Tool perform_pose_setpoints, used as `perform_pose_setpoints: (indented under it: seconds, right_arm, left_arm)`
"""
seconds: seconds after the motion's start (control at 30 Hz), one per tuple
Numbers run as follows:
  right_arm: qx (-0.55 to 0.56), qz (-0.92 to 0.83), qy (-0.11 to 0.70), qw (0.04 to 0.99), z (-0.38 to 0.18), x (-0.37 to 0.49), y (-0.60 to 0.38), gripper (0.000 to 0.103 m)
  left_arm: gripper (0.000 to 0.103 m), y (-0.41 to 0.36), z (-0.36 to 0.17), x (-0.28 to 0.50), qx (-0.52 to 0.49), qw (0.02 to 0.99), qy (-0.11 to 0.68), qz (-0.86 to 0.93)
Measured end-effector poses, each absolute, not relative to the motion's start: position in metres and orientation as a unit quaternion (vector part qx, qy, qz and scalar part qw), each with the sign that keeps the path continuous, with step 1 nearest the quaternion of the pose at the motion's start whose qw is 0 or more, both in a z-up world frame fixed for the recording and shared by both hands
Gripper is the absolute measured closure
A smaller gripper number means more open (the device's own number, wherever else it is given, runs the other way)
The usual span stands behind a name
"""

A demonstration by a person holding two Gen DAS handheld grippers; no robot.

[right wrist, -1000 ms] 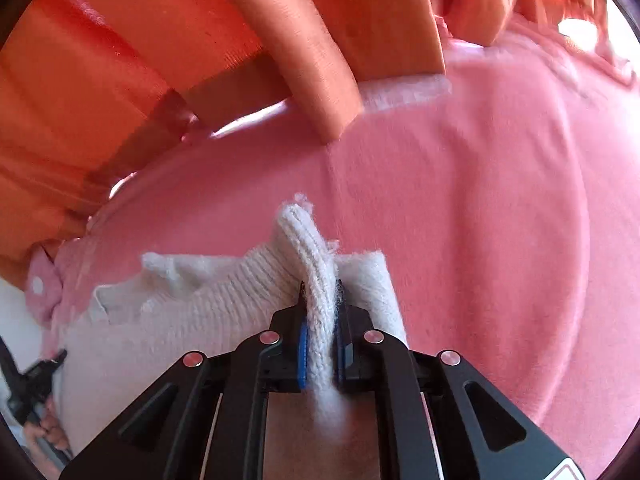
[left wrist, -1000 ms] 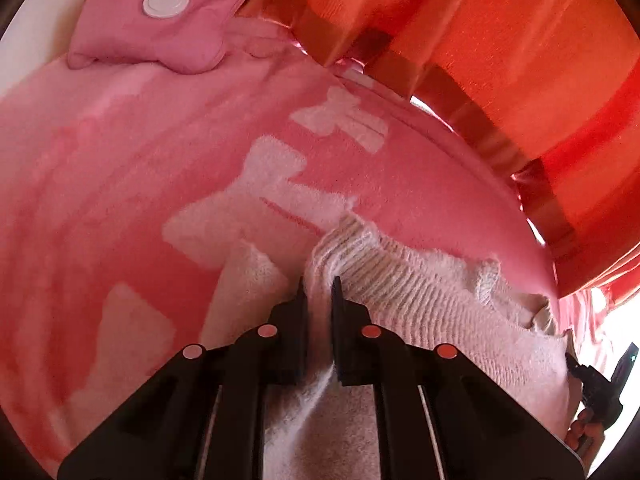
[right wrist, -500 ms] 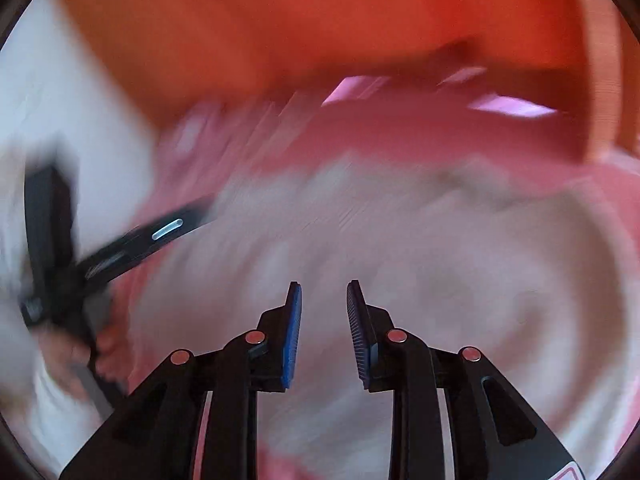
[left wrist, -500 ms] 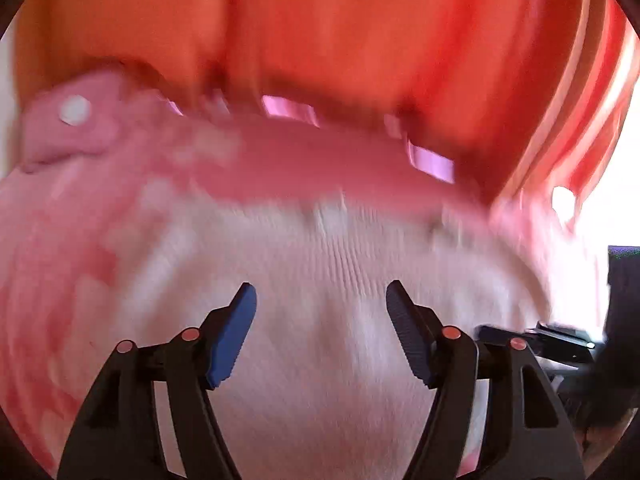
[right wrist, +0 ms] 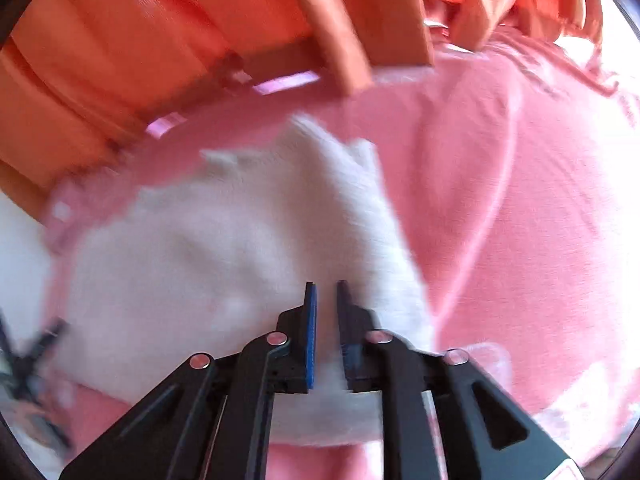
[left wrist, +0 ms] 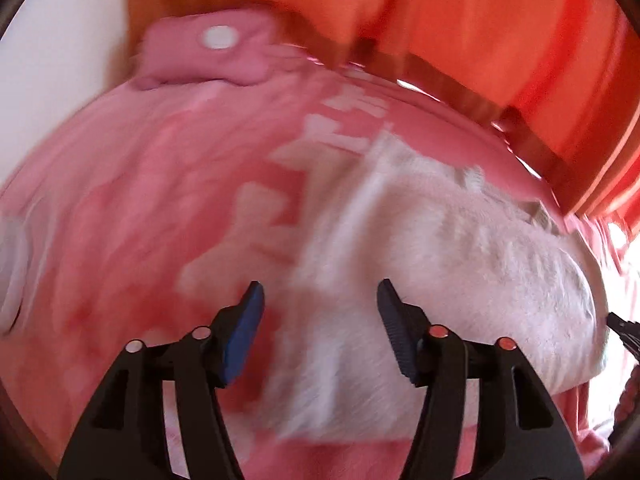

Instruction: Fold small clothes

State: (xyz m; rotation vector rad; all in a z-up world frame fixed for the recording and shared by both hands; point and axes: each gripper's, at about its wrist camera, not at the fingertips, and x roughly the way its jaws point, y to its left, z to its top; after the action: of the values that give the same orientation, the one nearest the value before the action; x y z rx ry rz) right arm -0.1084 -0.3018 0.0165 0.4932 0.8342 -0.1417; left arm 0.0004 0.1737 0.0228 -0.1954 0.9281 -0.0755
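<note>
White knit garment (left wrist: 420, 264) beneath wide-open left gripper (left wrist: 320, 300).

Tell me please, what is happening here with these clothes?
A person with a gripper in each hand is folding a small white sweater on a pink blanket in front of an orange curtain. Right now neither gripper holds it. The left gripper is wide open above the sweater's left edge. The right gripper has only a narrow gap between its jaws, with nothing between them. The sweater lies flat, though the pictures are blurred.
</note>
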Motion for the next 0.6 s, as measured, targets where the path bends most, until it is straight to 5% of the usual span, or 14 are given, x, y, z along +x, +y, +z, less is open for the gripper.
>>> perform_pose_setpoints:
  seconds: [0.1,0.17,0.27,0.37,0.6]
  right_arm:
    - [0.187,-0.114,0.476,0.852,-0.021,-0.103,-0.290,0.103]
    - [0.187,-0.125,0.455,0.861,-0.010,-0.109,-0.288,0.103]
    - [0.225,-0.120,0.392,0.884,0.009,-0.132,-0.287,0.087]
    - [0.226,-0.057,0.347,0.908,0.029,-0.130,-0.265,0.087]
    - [0.191,0.051,0.386,0.901,0.027,-0.061,-0.193,0.087]
  left_arm:
    - [0.045,0.185,0.007,-0.008,-0.118,0.869,0.479,-0.032]
    - [0.044,0.189,0.000,-0.006,-0.141,0.859,0.491,-0.035]
    - [0.036,0.196,0.003,-0.012,-0.160,0.864,0.476,-0.024]
    - [0.018,0.204,0.005,-0.020,-0.207,0.866,0.455,0.003]
    - [0.012,0.189,-0.014,-0.007,-0.287,0.832,0.474,-0.019]
